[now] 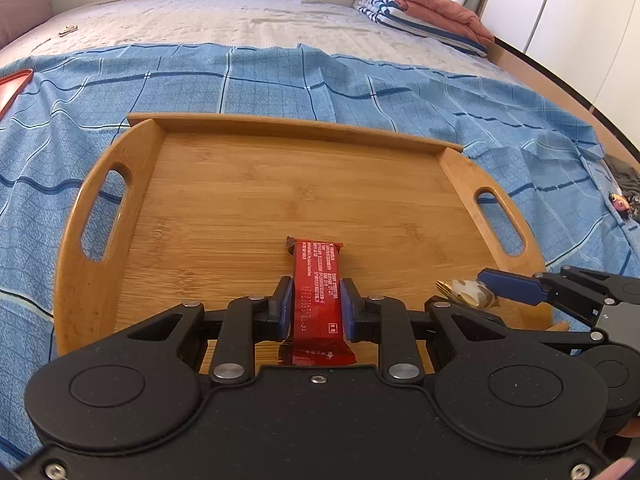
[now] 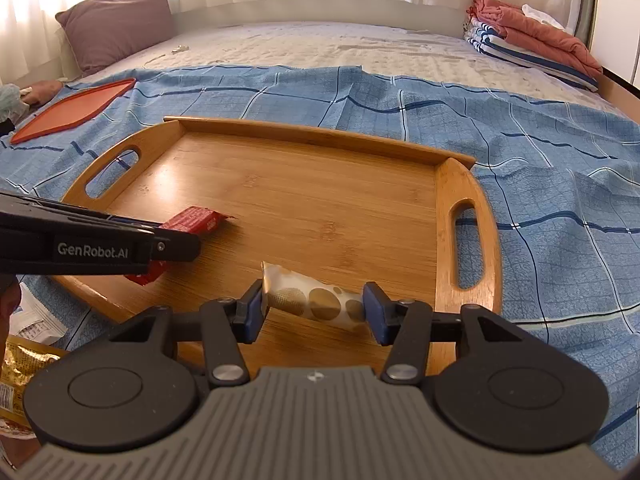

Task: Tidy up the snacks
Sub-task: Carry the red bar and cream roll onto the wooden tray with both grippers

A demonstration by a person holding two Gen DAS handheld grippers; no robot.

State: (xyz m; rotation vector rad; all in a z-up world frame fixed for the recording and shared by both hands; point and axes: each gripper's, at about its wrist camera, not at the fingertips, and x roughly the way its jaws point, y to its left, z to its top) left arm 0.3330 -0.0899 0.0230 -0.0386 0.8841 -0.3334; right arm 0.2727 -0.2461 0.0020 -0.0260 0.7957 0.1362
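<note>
Holding two snacks at once, I have both low over the wooden tray (image 1: 224, 216), which lies on a blue checked cloth (image 1: 280, 80) spread over the bed (image 1: 240, 20). My left jaws (image 1: 317, 306) are pressed together on the red snack bar (image 1: 318, 280); it sits at the lower centre of the left wrist frame, with its far end reaching onto the tray floor. My right jaws (image 2: 314, 312) are clamped on the white packet with gold dots (image 2: 316, 300), which lies across them at the lower centre of the right wrist frame, just above the tray floor near its front edge. I cannot tell whether either snack already rests on the wood.

I judge that the task is at an early stage. Apart from these two, the tray floor is bare in both views, so nothing has been set down on it. Both snacks are not yet released. At the lower left edge of the right wrist frame more wrapped snacks (image 2: 24, 360) wait beside the tray, partly hidden, so I think more trips are left. A flat red lid (image 2: 72, 110) lies on the cloth at the upper left of the same frame, well apart from the tray; its role I cannot tell.
</note>
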